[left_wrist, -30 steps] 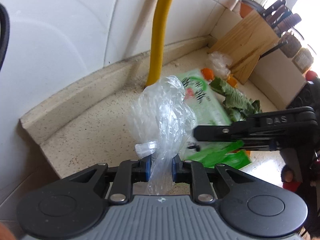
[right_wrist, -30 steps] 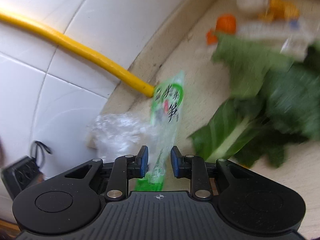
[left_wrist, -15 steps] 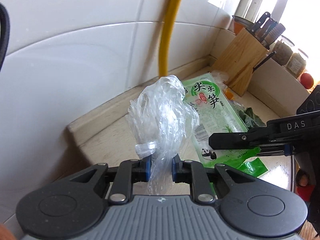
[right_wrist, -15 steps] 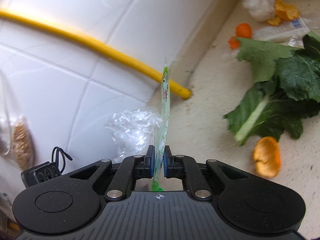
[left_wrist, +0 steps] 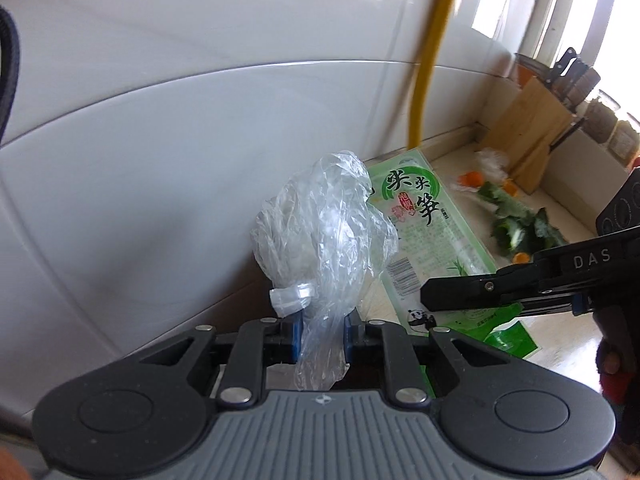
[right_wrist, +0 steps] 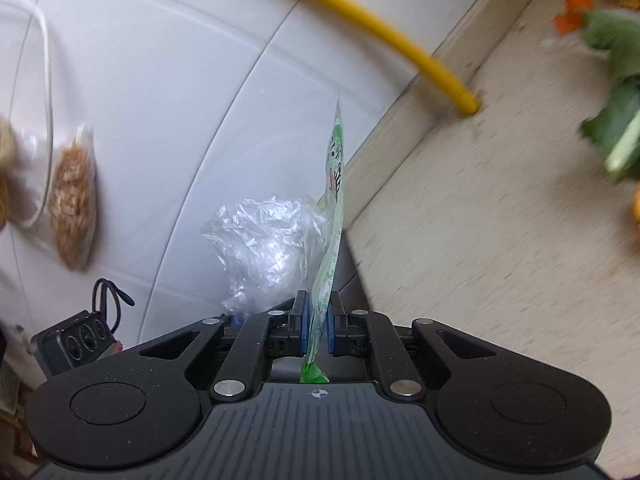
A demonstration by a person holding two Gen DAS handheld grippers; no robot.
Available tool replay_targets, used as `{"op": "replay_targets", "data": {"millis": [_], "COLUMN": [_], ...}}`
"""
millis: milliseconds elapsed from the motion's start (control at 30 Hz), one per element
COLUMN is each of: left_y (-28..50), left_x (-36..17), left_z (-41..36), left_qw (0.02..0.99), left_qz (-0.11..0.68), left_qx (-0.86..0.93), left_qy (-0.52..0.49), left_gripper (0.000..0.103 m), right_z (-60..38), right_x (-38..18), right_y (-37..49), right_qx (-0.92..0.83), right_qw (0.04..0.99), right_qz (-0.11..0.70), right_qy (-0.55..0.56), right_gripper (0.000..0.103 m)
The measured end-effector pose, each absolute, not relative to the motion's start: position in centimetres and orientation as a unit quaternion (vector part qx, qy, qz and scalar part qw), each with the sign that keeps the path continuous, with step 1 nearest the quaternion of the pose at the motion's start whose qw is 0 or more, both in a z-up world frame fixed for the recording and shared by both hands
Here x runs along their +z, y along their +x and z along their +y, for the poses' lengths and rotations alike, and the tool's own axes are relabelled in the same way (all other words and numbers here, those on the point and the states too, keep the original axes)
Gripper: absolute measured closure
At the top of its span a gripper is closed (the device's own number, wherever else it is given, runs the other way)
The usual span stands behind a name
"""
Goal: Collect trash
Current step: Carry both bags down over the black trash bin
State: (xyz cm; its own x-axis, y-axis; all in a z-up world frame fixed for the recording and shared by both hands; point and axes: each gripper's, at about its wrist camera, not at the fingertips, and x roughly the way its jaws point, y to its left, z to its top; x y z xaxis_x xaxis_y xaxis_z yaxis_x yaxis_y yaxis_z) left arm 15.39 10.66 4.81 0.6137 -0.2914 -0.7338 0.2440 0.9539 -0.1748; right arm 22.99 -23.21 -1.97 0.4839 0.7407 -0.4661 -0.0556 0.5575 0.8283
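Left claw (left_wrist: 320, 330) pinching crumpled clear bag (left_wrist: 324, 236) at neck, nearly shut. Right claw (right_wrist: 317, 330) clamping flat green wrapper (right_wrist: 334, 200) at bottom edge, jaws fully closed. Both feather-light, limp, slippery film: gripping bunched ends firmly seems best.

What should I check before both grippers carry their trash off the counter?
1. Left gripper jaws clamped on the crumpled clear plastic bag: ok.
2. Right gripper jaws have just closed, pinching the green snack wrapper: ok.
3. Wrapper lifted off the counter: ok, it hangs edge-on in the air.
4. Wrapper and bag separate: cannot tell, they overlap in both views.
5. Trash bin located: cannot tell, none in view.
6. Counter cleared: not ok, vegetable leaves and orange peel remain.
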Motion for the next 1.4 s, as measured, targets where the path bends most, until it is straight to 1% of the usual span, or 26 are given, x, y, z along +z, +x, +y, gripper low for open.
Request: {"op": "replay_targets", "data": {"millis": [267,733,1000,1400], "left_y": [12.4,9.6,9.0,9.5], "left_x": [4.2,3.1,2.2,-0.5], "left_z": [12.8,12.1,13.1,14.6], "left_qw": [0.900,0.897,0.893,0.879], "left_qz": [0.425,0.438,0.446,0.474], "left_qx": [-0.096,-0.053,-0.027,-0.002], "left_qy": [-0.036,-0.041,-0.049,-0.047], "left_gripper": [0.087,0.087,0.087,0.087], "right_z": [-18.7,-15.0,-14.2,-12.4], "right_x": [-2.1,-4.0,-4.5,-5.7], "right_y": [22.1,20.4,20.4,20.7], "right_qx": [0.296,0.353,0.366,0.361], "right_qw": [0.752,0.704,0.692,0.687], "right_qz": [0.450,0.503,0.518,0.542], "right_qy": [0.379,0.356,0.346,0.321], "right_gripper": [0.091,0.091,0.090,0.089]}}
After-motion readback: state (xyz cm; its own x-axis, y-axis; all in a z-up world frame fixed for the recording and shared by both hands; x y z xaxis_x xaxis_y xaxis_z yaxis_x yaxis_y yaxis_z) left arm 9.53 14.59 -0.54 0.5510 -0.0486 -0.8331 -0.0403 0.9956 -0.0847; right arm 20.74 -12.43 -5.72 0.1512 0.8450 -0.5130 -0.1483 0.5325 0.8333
